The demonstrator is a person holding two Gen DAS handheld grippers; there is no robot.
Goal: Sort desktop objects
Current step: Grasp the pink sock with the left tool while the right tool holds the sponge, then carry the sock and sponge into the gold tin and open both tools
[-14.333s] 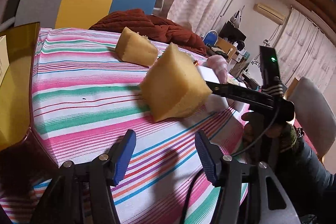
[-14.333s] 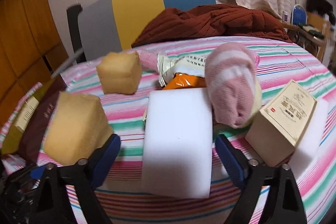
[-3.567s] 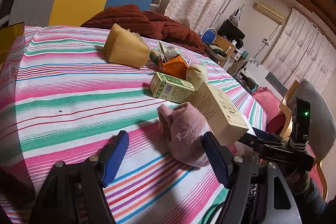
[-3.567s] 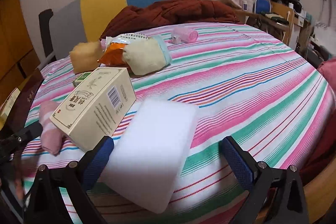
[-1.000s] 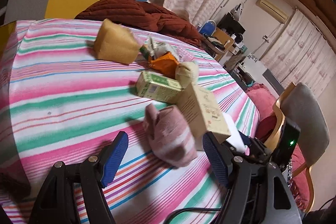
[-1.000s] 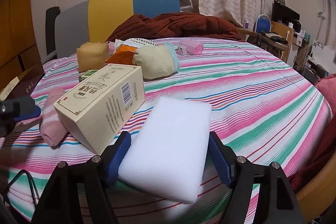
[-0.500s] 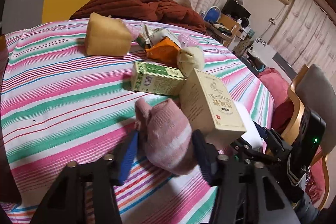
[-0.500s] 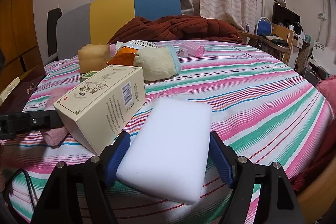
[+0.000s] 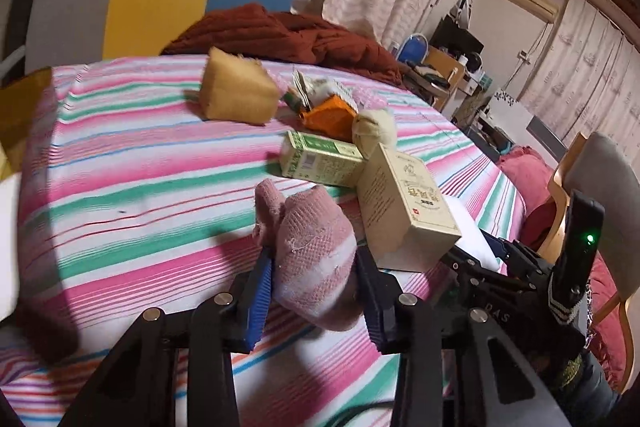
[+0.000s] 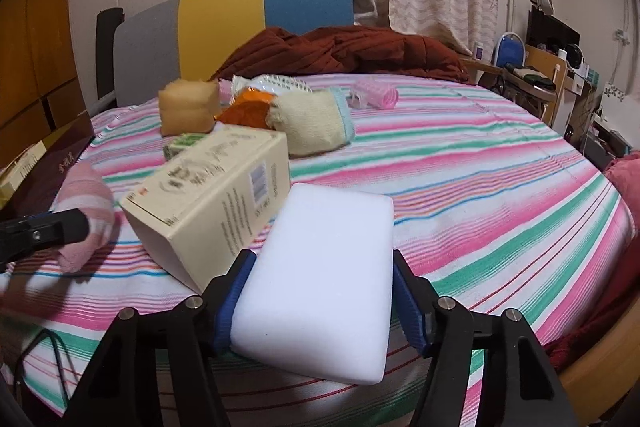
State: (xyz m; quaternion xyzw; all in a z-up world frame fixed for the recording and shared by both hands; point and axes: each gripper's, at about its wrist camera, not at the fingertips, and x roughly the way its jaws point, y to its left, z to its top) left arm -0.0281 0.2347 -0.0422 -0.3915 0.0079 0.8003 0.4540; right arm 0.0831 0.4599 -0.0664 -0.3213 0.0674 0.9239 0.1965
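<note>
A pink rolled sock (image 9: pixel 312 259) is clamped between the blue pads of my left gripper (image 9: pixel 316 299), just above the striped tablecloth (image 9: pixel 132 163). The same sock (image 10: pixel 86 201) shows at the left of the right wrist view, with a left finger across it. My right gripper (image 10: pixel 320 311) is shut on a white foam block (image 10: pixel 324 287), lifted slightly off the cloth. A beige carton (image 10: pixel 212 195) leans against the block's left side; the beige carton (image 9: pixel 404 203) sits just right of the sock.
Further back lie a green box (image 9: pixel 320 163), a cream sock (image 10: pixel 312 125), an orange packet (image 10: pixel 246 107), a yellow sponge (image 9: pixel 238 93), a pink curler (image 10: pixel 376 95). A rust blanket (image 10: pixel 344 51) and a chair stand behind. The table edge (image 10: pixel 592 359) curves near right.
My left gripper has closed in on the pink sock, which stood between open fingers a second ago. The right gripper keeps hold of the white block and has raised it slightly.
</note>
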